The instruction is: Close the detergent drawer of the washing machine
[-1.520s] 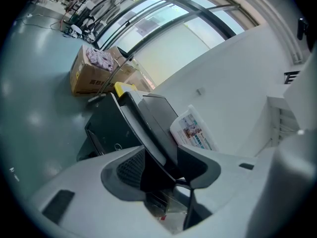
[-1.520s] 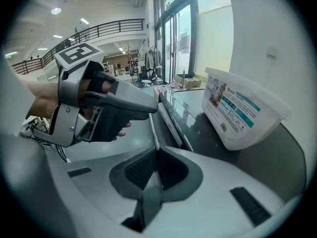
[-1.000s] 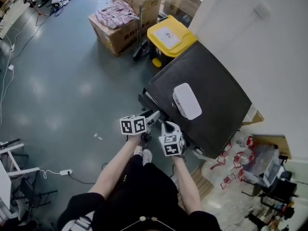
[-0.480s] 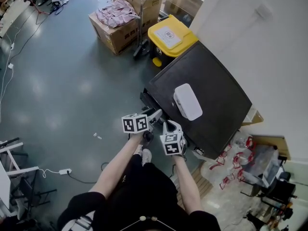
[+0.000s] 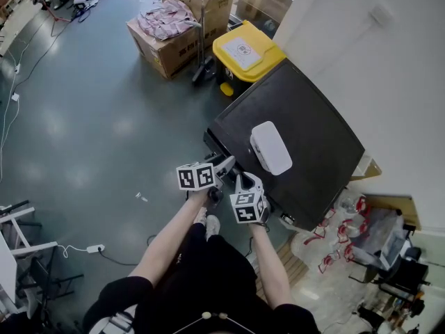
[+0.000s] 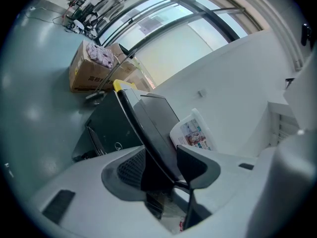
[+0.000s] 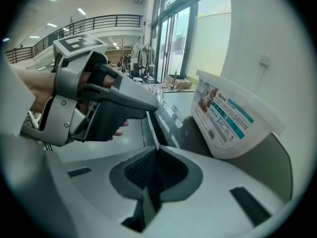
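Note:
The black washing machine (image 5: 313, 127) stands against the white wall with a white detergent tub (image 5: 270, 146) on its top. Its detergent drawer (image 5: 212, 142) sticks out at the front left corner. My left gripper (image 5: 226, 165) hovers just in front of that drawer, jaws open; in the left gripper view (image 6: 163, 165) the machine's dark top edge (image 6: 148, 133) runs between the pads and the tub (image 6: 193, 133) shows behind. My right gripper (image 5: 245, 181) sits beside it at the front edge, shut and empty. In the right gripper view (image 7: 157, 155) the tub (image 7: 228, 118) is ahead on the right.
A yellow-lidded bin (image 5: 247, 51) and cardboard boxes with clothing (image 5: 170, 26) stand beyond the machine. Plastic bags and clutter (image 5: 348, 228) lie to its right. A power strip and cables (image 5: 90, 249) lie on the grey floor at the left.
Both grippers have stayed at the machine's front edge. The right one has tilted very slightly.

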